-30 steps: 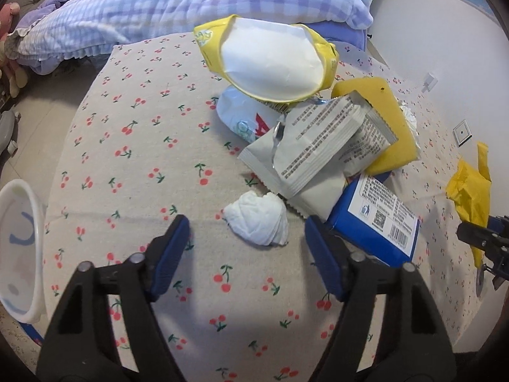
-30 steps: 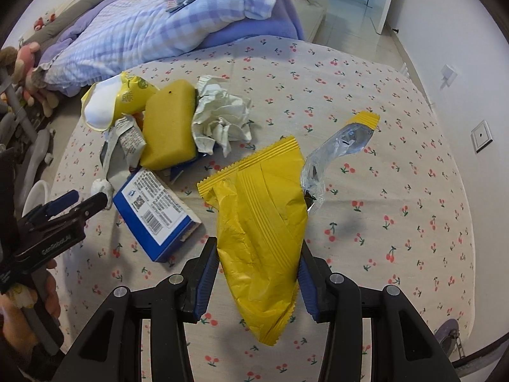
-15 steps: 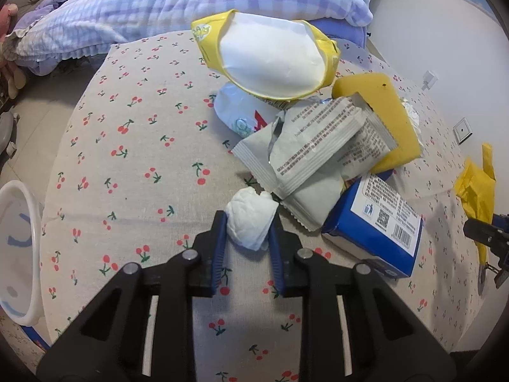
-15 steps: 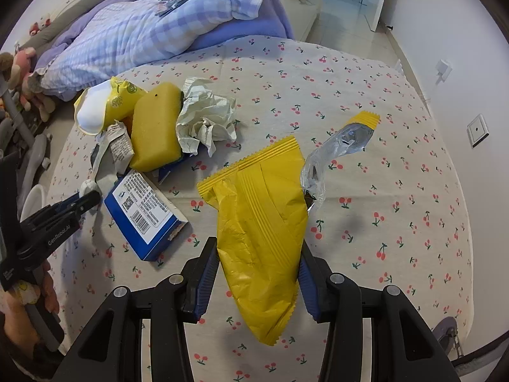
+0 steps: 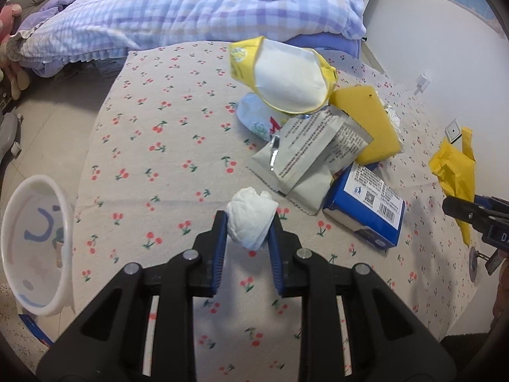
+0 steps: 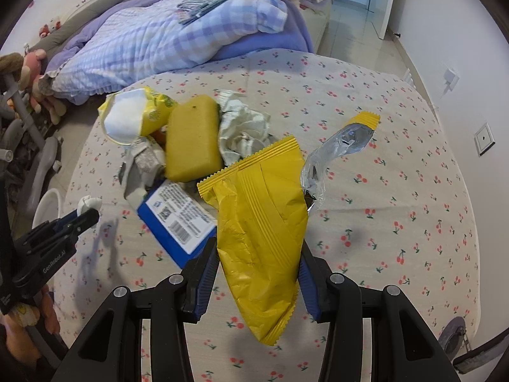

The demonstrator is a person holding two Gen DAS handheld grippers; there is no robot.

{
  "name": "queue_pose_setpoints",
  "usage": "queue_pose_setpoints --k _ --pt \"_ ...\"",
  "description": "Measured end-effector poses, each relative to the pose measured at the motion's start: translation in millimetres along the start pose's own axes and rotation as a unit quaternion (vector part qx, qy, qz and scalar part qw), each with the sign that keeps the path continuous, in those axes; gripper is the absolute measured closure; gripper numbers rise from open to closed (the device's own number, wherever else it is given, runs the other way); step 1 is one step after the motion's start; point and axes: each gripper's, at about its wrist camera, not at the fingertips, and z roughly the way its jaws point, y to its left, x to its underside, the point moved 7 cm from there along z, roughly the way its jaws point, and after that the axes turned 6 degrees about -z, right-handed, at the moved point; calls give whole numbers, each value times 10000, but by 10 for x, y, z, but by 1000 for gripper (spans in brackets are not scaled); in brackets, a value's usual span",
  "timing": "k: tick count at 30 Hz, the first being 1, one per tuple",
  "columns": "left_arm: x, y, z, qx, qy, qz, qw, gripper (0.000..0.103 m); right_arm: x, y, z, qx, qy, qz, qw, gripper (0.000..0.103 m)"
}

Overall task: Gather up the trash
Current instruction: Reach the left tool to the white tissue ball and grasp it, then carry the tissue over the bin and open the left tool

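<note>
My left gripper (image 5: 247,222) is shut on a crumpled white tissue (image 5: 251,219) and holds it above the cherry-print tablecloth (image 5: 152,146). My right gripper (image 6: 258,248) is shut on a yellow snack wrapper (image 6: 259,222), held above the table. The left gripper with the tissue also shows in the right wrist view (image 6: 86,215). A trash pile lies on the table: a yellow and white bag (image 5: 286,76), grey wrappers (image 5: 311,156), a yellow sponge (image 5: 369,124), a blue and white box (image 5: 366,207) and crumpled paper (image 6: 245,127).
A white bin (image 5: 31,242) stands off the table's left edge. A bed with a purple checked quilt (image 5: 178,9) lies behind the table. A silver and yellow wrapper (image 6: 340,146) lies right of the pile. A wall with sockets is at the right.
My left gripper has closed on the white tissue and lifted it off the cloth. My right gripper keeps hold of the yellow wrapper and has shifted a little.
</note>
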Motion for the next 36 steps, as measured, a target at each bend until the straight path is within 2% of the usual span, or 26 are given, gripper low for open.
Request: queue_pose_setpoints --k 10,15,29,36 --pt "51 566 -369 -178 -171 -274 9993 76 -98 641 6 -210 -58 -401 9990 55" --pt "110 981 -538 -349 -246 -507 9978 76 -127 1021 36 -463 -33 -578 9972 54" --pt "335 2152 -901 -804 -334 -1274 9880 76 -125 2177 215 -812 72 -1197 9895 54" --pt "353 2443 -1031 -831 -458 -1408 9855 76 -133 2613 341 -921 147 -1358 9863 54"
